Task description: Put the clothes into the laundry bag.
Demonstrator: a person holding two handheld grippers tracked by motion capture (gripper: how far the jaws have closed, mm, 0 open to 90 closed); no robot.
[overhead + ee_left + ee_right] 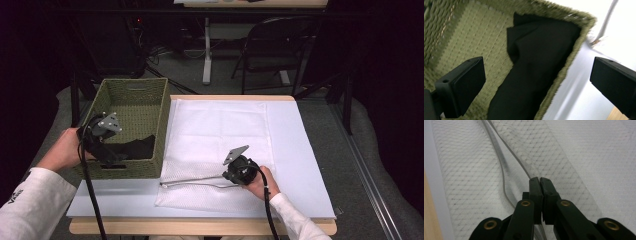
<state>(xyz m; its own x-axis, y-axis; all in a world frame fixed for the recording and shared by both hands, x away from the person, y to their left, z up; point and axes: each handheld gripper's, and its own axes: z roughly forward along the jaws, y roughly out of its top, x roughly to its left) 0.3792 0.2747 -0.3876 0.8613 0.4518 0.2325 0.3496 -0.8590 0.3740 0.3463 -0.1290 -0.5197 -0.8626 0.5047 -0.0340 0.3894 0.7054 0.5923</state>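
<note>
High view had the whole setup: a white mesh laundry bag [220,150] lying flat on the table [310,150], and a green woven basket [132,100] at its left edge with a black garment [131,148] slumped in the near right corner.

So the job looked like getting that black garment out of the basket and into the mesh bag, and honestly it was barely started. The garment was all inside the basket, nothing lifted out.

The right gripper [239,170] was down on the near edge of the bag, and in the right gripper view its jaws were pinched tight together on the mesh right at the zipper [501,170]. The zipper's two sides ran apart from there, so the bag mouth looked at least partly unzipped. My guess is that hand was holding the opening ready.

The left gripper [100,131] hovered over the basket's near left corner. In the left gripper view its jaws stood wide apart with nothing between the pads, the garment lying below and between them, not touched as far as I could tell.

What was left, by my read: grab the garment, lift it clear of the basket wall, carry it across, stuff it into the bag, probably zip up after.
</note>
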